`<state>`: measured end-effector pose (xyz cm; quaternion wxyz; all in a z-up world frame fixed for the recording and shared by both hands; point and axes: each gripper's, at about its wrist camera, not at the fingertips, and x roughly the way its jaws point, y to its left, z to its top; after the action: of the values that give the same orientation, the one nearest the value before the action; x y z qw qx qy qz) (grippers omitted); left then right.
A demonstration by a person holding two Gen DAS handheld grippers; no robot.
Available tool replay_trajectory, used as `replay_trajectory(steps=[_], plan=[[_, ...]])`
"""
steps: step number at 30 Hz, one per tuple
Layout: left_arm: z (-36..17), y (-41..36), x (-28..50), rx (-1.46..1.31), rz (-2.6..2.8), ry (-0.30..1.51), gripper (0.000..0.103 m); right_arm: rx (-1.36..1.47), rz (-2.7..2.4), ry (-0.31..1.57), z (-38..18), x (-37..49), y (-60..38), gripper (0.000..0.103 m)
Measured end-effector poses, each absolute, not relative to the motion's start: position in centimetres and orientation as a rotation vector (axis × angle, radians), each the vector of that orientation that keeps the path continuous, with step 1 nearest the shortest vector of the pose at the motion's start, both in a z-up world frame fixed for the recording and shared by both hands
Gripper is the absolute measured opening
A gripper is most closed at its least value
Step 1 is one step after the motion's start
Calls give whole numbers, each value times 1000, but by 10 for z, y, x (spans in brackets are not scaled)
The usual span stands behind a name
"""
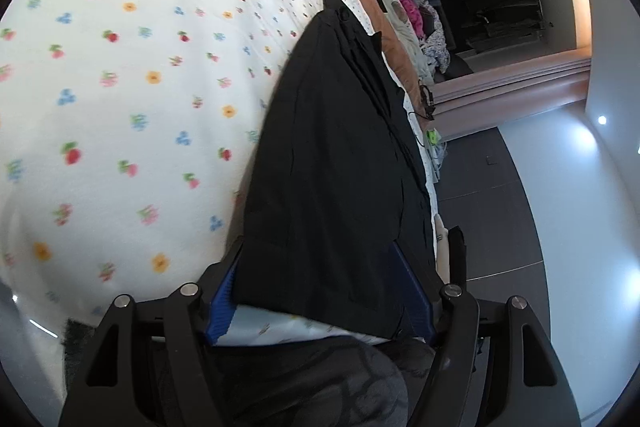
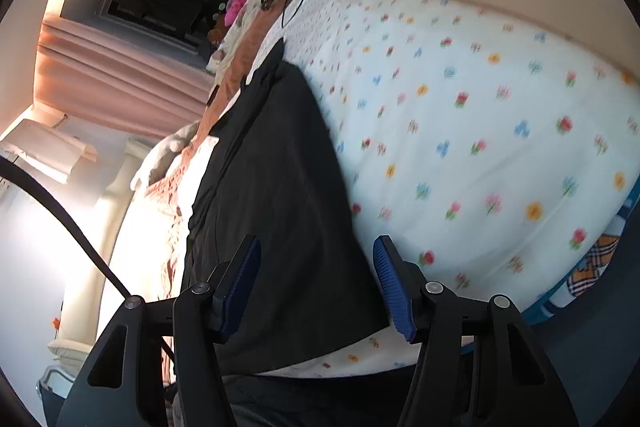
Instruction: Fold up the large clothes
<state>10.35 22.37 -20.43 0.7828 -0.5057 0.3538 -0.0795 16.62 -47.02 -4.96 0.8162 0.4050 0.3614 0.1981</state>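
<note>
Your left gripper (image 1: 320, 291) and right gripper (image 2: 316, 287) spread, unclamped, straddling black garment (image 1: 332, 155) near edge — poised to pinch, fold toward 12 o'clock across bed (image 1: 120, 67).

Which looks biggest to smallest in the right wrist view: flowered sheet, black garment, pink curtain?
1. flowered sheet
2. black garment
3. pink curtain
The garment lies nearest the camera, so its apparent size is inflated; the curtain is farther off and may really be larger.

floral sheet (image 1: 120, 75) open beside black garment (image 1: 332, 163), clothes pile (image 1: 416, 23) beyond
</note>
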Motion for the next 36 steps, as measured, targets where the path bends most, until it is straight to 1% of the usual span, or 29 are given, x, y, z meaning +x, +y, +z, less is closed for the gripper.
replay_trajectory(steps=[6, 7, 8, 9, 10, 11, 12, 13, 14, 17, 18, 19, 20, 21, 22, 27, 36], plan=[[-194, 209, 124, -1020, -141, 767, 69, 873, 437, 771, -54, 165, -469, 56], [-193, 208, 125, -1012, -134, 768, 61, 859, 422, 774, -56, 165, -470, 49], [-193, 208, 126, -1012, -131, 772, 54, 847, 403, 777, -56, 163, -472, 44], [-195, 209, 126, -1017, -128, 774, 52, 849, 389, 774, -57, 161, -476, 44], [-196, 210, 124, -1022, -119, 772, 44, 850, 385, 769, -55, 158, -477, 43], [-198, 211, 123, -1025, -107, 773, 32, 845, 386, 767, -55, 156, -476, 43], [-200, 213, 122, -1028, -94, 778, 25, 838, 392, 769, -55, 154, -478, 43], [-202, 215, 120, -1033, -80, 778, 14, 835, 399, 774, -54, 152, -476, 43], [-203, 218, 116, -1040, -69, 770, 10, 843, 414, 781, -55, 151, -477, 43], [-198, 221, 109, -1044, -60, 722, 7, 877, 452, 793, -57, 153, -470, 43], [-195, 222, 109, -1037, -60, 713, 7, 882, 450, 785, -57, 155, -472, 41], [-189, 221, 108, -1025, -61, 698, 6, 884, 442, 783, -59, 157, -469, 30], [-186, 221, 107, -1020, -62, 689, 6, 887, 430, 781, -60, 158, -469, 12], [-180, 221, 107, -1014, -64, 678, 6, 896, 420, 770, -57, 158, -471, 5], [-173, 221, 106, -1011, -70, 665, 6, 899, 420, 755, -54, 156, -470, 2], [-145, 226, 103, -996, -99, 607, 6, 853, 449, 649, -11, 137, -468, 0], [-64, 248, 72, -981, -148, 440, 5, 787, 575, 460, 86, 81, -462, 0]])
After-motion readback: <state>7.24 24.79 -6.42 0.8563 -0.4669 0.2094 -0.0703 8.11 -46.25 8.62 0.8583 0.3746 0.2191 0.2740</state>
